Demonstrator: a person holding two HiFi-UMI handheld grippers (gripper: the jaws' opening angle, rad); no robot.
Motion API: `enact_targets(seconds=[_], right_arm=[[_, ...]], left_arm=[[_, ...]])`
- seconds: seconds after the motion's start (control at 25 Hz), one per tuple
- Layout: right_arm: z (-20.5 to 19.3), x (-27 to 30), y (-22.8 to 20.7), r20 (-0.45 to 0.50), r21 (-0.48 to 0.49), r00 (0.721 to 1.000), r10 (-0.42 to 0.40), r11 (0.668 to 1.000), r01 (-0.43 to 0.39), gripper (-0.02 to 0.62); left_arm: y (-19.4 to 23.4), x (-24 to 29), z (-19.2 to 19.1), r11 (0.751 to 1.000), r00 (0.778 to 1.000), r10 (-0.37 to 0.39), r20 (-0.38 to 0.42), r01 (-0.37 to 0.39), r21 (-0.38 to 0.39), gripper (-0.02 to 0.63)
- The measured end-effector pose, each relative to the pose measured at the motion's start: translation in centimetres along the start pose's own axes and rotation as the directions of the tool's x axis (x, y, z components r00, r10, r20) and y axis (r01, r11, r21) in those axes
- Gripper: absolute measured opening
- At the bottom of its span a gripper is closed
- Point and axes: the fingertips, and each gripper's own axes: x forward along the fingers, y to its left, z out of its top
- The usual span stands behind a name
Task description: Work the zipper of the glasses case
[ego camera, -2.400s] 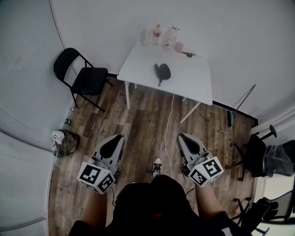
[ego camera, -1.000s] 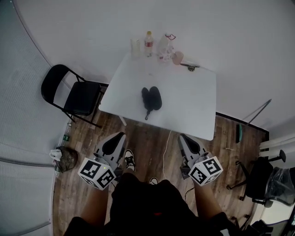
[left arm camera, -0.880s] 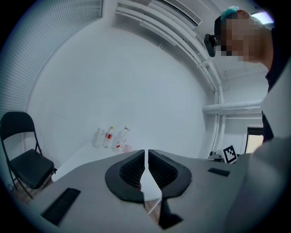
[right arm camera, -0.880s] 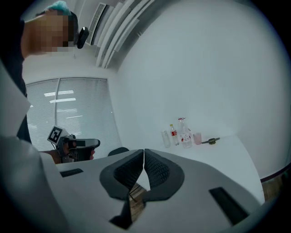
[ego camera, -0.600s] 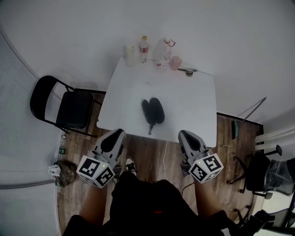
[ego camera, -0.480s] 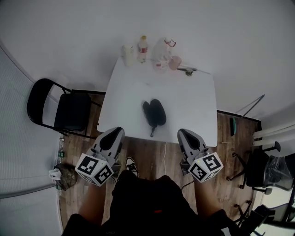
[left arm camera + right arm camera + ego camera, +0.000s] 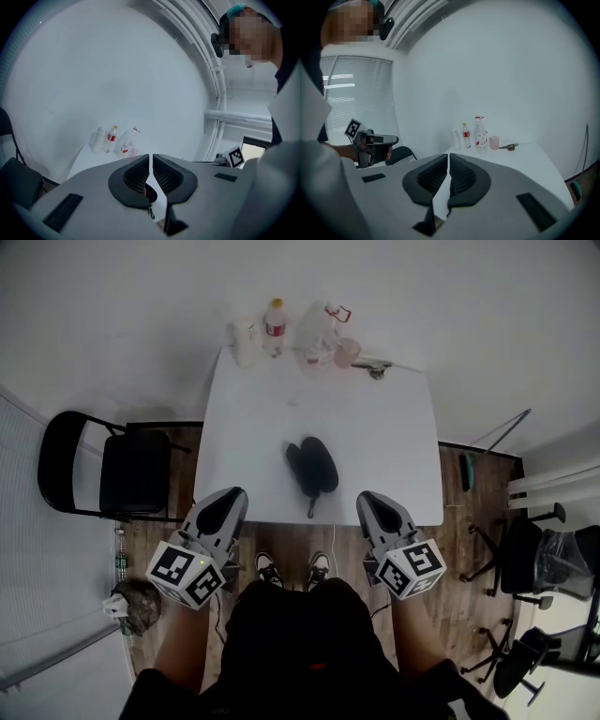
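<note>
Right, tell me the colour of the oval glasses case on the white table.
The glasses case is black; the head view shows it best.

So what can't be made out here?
Glasses case zipper, head view: too small to tell open or shut.
Same case, left gripper view: mostly hidden behind left gripper.
Bottle label, head view: too small to read.
Metal object, head view: too small to identify.

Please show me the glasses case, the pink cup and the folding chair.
glasses case (image 7: 313, 465), head view, middle of its black shell
pink cup (image 7: 347, 352), head view, its side
folding chair (image 7: 134, 474), head view, its seat
</note>
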Motion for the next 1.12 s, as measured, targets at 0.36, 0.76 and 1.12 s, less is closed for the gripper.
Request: enact_targets(seconds=[0.36, 0.76, 1.12], right_arm=[[-0.7, 0.8, -4.5, -0.015, 0.031, 1.0, 0.016, 0.999, -0.015, 0.021], [-7.8, 7.0, -7.8, -0.208, 0.054, 0.976, 0.06, 0.997, -0.05, 0.164], [-17.5, 12.9, -10.7, -0.423, 0.029, 0.906, 0.027, 0.999, -0.016, 0.164]], left_arm=[[-3.0, 2.4, -0.6, 0.999, 0.999, 0.038, -0.022, -0.038, 0.01, 0.041], [-3.7, 3.7, -3.1, 0.997, 0.998, 0.049, -0.036, -0.051, -0.051, 0.041], [-1.8, 4.4, -4.9, 0.995, 0.993, 0.072, -0.095, -0.078, -0.06, 0.041]])
